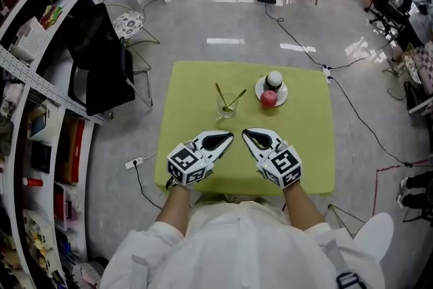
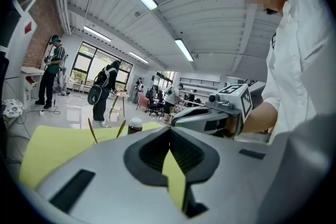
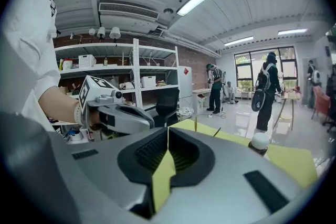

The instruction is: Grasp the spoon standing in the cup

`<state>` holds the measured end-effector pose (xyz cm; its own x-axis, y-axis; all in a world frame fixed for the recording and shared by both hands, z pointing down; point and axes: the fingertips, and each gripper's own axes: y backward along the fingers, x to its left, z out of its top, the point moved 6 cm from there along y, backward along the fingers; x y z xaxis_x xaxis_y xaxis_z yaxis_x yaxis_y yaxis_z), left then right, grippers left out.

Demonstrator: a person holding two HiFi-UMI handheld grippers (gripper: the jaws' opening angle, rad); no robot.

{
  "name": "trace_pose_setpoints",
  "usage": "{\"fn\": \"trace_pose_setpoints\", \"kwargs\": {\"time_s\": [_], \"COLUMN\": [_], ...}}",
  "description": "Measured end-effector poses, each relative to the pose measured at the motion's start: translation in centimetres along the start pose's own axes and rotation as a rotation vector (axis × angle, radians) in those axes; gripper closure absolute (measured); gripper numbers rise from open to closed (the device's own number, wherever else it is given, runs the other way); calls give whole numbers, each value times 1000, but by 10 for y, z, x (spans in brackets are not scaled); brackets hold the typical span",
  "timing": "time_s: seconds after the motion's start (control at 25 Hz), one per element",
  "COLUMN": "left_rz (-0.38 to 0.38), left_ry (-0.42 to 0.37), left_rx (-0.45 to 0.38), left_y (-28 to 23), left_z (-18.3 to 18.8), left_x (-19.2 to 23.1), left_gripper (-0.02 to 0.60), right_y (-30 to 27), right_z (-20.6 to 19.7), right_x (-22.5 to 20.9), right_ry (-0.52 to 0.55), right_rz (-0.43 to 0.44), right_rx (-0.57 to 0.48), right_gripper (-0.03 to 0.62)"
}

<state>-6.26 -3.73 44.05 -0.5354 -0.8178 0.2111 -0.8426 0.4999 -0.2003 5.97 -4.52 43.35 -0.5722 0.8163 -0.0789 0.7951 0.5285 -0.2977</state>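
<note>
**Both grippers shut and empty, near edge; spoons untouched in cup**

Materials/shapes:
- tabletop: square, covered in a matte yellow-green cloth
- cup: small clear glass, about mid-tabletop, a bit toward the far edge
- two thin gold-coloured metal utensils stand in it, splayed in a V: left spoon leans to the far-left corner, right spoon leans to the far-right corner. Bowls sit down in the glass, shape can't be made out
- plate: white, round, just right of the cup, not touching it
- on the plate: red apple on the near side, and behind it a dark jar with a white rounded lid. Whether the two touch, can't tell

Grippers:
- left gripper: grey moulded plastic shell, black ribbed pads, marker cube at the wrist end. Jaws together at the tip, nothing between them; only yellow cloth shows through the hollow behind the pads
- right gripper: same build, jaws also together, nothing held
- both are over the near half of the tabletop, cubes close to the near edge, forearms coming in from below in white sleeves
- tips angle inward toward each other, forming a V that points at the cup; they are near one another but apart, and both are clear of the cup
- left gripper view: the right gripper crosses just ahead, both gold handles and the jar show past the shell
- right gripper view: the left gripper is ahead to the side, the jar's lid pokes over the shell
</note>
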Motion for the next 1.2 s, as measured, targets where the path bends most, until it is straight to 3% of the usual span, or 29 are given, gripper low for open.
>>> {"fn": "trace_pose_setpoints", "kwargs": {"time_s": [0.48, 0.84, 1.2], "left_rz": [-27, -33, -44], "left_ry": [38, 76, 99], "left_rx": [27, 30, 36], "left_y": [-16, -24, -35], "left_z": [-3, -12, -15], "left_x": [36, 42, 45], "left_gripper": [577, 577, 577], "right_y": [-34, -50, -63], "right_z": [-8, -18, -26], "right_x": [-37, -55, -73], "right_ry": [-65, -134, -186], "right_rz": [-62, -87, -120], "right_rx": [68, 94, 119], "right_gripper": [569, 523, 517]}}
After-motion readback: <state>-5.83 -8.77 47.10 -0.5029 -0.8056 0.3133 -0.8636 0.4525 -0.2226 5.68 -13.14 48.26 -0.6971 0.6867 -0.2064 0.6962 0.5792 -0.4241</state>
